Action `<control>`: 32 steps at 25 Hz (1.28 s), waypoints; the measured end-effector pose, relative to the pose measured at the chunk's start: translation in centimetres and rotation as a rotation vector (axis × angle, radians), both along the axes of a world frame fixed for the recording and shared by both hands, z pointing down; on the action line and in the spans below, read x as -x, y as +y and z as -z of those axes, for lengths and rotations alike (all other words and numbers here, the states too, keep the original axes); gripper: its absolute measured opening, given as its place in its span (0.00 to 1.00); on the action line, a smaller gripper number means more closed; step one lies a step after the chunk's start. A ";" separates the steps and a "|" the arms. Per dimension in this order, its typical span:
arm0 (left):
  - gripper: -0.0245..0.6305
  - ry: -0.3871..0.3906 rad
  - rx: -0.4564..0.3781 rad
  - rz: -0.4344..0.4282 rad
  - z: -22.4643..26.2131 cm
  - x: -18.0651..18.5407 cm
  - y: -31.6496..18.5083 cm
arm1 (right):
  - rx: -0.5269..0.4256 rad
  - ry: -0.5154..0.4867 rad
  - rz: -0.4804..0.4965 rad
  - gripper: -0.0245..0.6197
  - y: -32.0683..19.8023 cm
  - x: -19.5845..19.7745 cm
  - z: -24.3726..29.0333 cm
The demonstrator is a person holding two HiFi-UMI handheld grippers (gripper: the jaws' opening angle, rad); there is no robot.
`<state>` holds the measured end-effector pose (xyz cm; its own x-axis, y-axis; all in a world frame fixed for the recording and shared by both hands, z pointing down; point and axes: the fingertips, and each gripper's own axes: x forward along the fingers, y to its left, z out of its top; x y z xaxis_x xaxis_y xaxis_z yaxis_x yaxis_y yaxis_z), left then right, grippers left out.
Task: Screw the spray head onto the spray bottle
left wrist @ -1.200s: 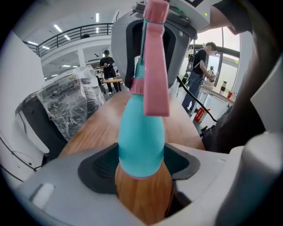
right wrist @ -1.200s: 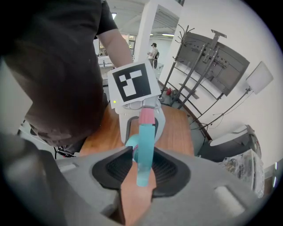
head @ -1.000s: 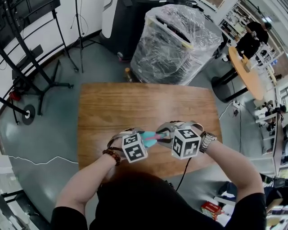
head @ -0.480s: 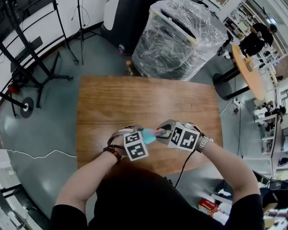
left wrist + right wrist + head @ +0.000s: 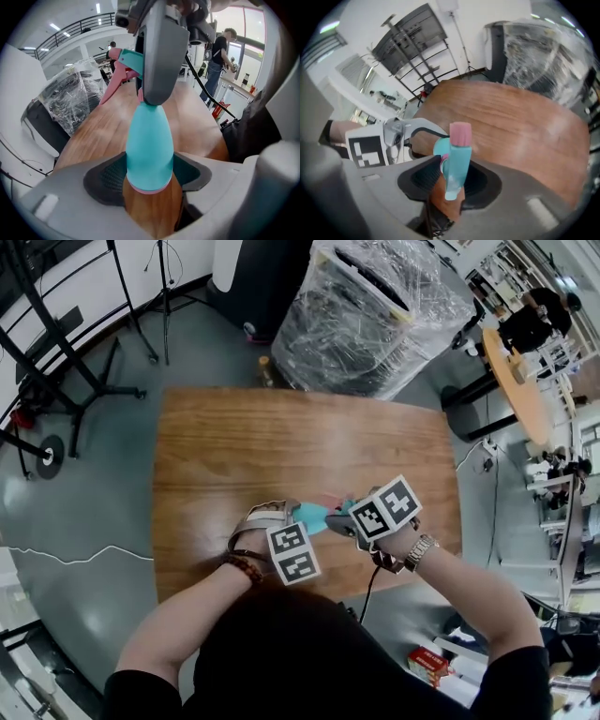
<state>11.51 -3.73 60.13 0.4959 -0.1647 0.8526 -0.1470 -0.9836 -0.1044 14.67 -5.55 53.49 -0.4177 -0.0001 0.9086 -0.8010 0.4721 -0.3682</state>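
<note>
The turquoise spray bottle (image 5: 149, 150) has a pink band at its base and lies between my left gripper's (image 5: 149, 177) dark pads, which are shut on its body. In the head view the bottle (image 5: 307, 517) hangs just over the near part of the wooden table (image 5: 281, 446). The spray head (image 5: 454, 161), turquoise with a pink nozzle, sits on the bottle's neck, and my right gripper (image 5: 452, 180) is shut on it. From the left gripper view the spray head (image 5: 125, 61) shows its pink trigger, and the grey right gripper (image 5: 161, 51) hides the neck joint.
A plastic-wrapped load (image 5: 375, 315) stands behind the table's far edge. Black stands (image 5: 56, 362) are on the floor at the left. A round table (image 5: 520, 390) with people is at the right. A red box (image 5: 427, 662) lies on the floor near my right arm.
My right gripper has rolled about its own axis with the spray head in it, and its marker cube now faces another way. The left gripper and the bottle have stayed almost still.
</note>
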 end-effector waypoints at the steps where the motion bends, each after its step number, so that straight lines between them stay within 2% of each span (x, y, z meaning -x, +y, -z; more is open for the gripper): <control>1: 0.55 -0.010 -0.020 -0.007 0.0 -0.1 0.0 | 0.042 -0.005 -0.081 0.23 0.2 -0.4 -0.2; 4: 0.55 -0.027 -0.061 -0.025 -0.1 -0.2 0.1 | 0.149 -0.046 -0.284 0.23 0.5 -1.0 -0.5; 6: 0.55 -0.023 -0.064 -0.027 -0.2 -0.2 0.3 | 0.180 -0.083 -0.354 0.23 0.6 -0.9 -0.5; 8: 0.55 -0.011 -0.059 -0.023 -0.2 -0.2 0.3 | 0.174 -0.100 -0.352 0.23 0.8 -0.5 -0.4; 10: 0.55 0.004 -0.051 -0.014 -0.1 -0.4 0.3 | 0.160 -0.106 -0.314 0.36 1.0 0.0 -0.3; 12: 0.55 0.014 -0.049 -0.008 -0.2 -0.4 0.3 | 0.140 -0.112 -0.287 0.45 0.9 0.2 -0.1; 15: 0.55 0.026 -0.051 -0.005 -0.3 -0.2 0.3 | 0.116 -0.127 -0.276 0.45 0.7 0.1 0.3; 19: 0.55 0.037 -0.049 -0.002 -0.3 0.0 0.3 | 0.127 -0.150 -0.242 0.45 1.6 0.3 1.1; 23: 0.56 0.053 -0.047 -0.003 -0.2 0.1 0.2 | 0.139 -0.126 -0.135 0.45 3.5 -0.4 1.8; 26: 0.56 0.062 -0.046 -0.004 -0.3 0.2 0.3 | 0.136 -0.096 -0.020 0.45 4.8 -1.1 2.6; 30: 0.56 0.072 -0.040 -0.010 -0.4 0.3 0.3 | 0.098 -0.080 0.253 0.44 6.6 -0.8 5.3; 32: 0.56 0.077 -0.037 -0.010 -0.4 0.5 0.3 | 0.008 -0.107 0.405 0.38 6.6 0.0 7.2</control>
